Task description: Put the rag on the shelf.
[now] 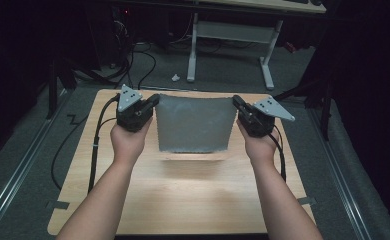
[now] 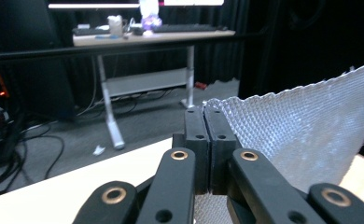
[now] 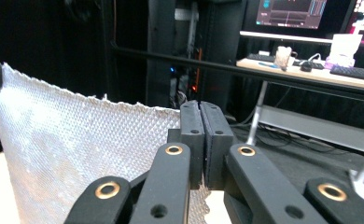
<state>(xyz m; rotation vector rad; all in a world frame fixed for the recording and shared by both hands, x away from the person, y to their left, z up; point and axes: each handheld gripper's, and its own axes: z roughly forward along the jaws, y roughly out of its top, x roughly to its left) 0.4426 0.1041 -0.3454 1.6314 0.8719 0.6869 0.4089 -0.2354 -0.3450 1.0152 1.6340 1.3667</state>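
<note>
A grey waffle-textured cloth hangs stretched in the air above the wooden table, its lower edge free and casting a shadow on the top. My left gripper is shut on the cloth's upper left corner, and my right gripper is shut on its upper right corner. In the left gripper view the cloth spreads off to the right from the closed jaws of the left gripper. In the right gripper view the cloth runs leftward from the right gripper.
A desk with white legs stands on the floor beyond the table's far edge, with cables and a scrap of paper on the carpet. Metal rails run along both sides of the table.
</note>
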